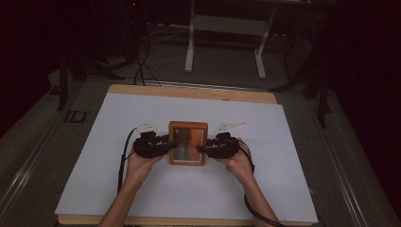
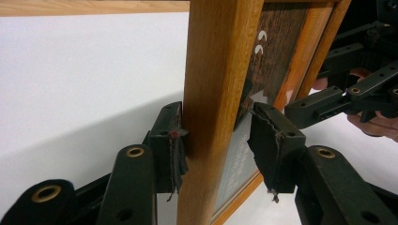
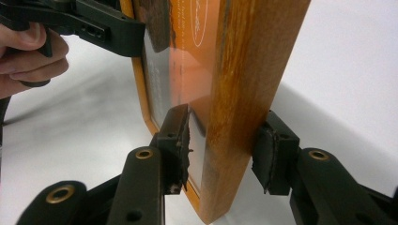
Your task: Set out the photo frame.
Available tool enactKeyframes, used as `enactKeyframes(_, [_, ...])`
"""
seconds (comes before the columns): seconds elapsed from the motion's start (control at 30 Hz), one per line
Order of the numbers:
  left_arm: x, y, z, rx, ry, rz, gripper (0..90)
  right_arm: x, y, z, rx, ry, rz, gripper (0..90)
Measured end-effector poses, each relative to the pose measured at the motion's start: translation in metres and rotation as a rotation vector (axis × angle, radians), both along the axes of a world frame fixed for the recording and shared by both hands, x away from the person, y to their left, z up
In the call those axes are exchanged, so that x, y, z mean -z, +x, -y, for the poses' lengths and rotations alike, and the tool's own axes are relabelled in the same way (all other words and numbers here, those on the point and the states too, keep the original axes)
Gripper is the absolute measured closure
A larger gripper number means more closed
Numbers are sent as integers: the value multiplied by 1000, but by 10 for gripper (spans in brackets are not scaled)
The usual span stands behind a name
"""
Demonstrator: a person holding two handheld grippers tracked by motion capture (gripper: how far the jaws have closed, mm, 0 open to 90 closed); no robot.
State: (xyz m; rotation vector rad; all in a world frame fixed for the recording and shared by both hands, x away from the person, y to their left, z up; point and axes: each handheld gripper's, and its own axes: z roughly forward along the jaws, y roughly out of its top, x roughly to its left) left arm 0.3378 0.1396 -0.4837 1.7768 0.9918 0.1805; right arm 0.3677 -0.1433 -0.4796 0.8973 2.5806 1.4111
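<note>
A wooden picture frame (image 1: 188,126) with an orange and dark picture under glass lies face up near the middle of the white sheet (image 1: 142,189). My left gripper (image 1: 171,143) is shut on its left rail, and my right gripper (image 1: 201,148) is shut on its right rail. In the left gripper view the pads (image 2: 174,143) pinch the wooden rail (image 2: 220,70) front and back, with the other gripper (image 2: 328,105) beyond. The right gripper view shows its pads (image 3: 180,140) clamped on the frame (image 3: 253,70) the same way. I cannot tell whether the frame rests on the sheet or hangs just above it.
The white sheet covers a wooden table whose edge (image 1: 189,92) shows at the back. Beyond it stand the white legs of a desk (image 1: 190,47) and dark cables (image 1: 142,61) on the floor. A cable (image 1: 124,156) trails from the left gripper.
</note>
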Motion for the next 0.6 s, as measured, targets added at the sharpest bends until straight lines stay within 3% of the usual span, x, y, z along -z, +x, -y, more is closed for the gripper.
enactKeyframes(0.6, [3,5,5,5,-19,-24,563,2,2,6,13,18,-19,592])
